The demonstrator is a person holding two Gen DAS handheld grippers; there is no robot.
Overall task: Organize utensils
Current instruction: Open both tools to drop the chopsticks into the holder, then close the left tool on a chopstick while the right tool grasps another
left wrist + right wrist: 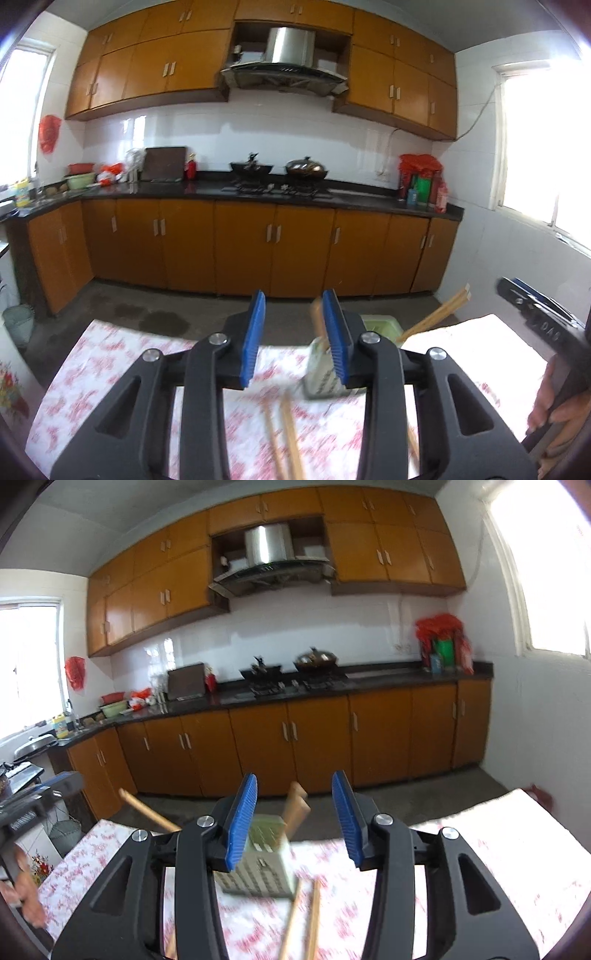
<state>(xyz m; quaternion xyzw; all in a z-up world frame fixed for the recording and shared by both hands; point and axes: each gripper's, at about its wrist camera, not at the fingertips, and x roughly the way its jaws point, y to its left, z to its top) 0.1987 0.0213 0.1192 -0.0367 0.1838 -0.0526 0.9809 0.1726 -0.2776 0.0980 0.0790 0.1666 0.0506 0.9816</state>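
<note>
A pale green slotted utensil holder (264, 864) stands on the floral tablecloth (480, 864). Wooden chopsticks (295, 805) stick out of its top. A loose pair of chopsticks (301, 919) lies on the cloth in front of it. My right gripper (293, 823) is open above the holder, empty. In the left wrist view the holder (321, 373) sits partly behind the right finger, with loose chopsticks (284, 435) on the cloth below. My left gripper (297, 339) is open and empty. The right gripper (535, 310) shows at the far right.
A second green container (380, 326) with chopsticks (439, 314) leaning out stands at the table's far edge. Beyond the table are a concrete floor, orange base cabinets (243, 247) and a dark counter with a stove and pans (280, 171). A hand (554, 406) is at the right.
</note>
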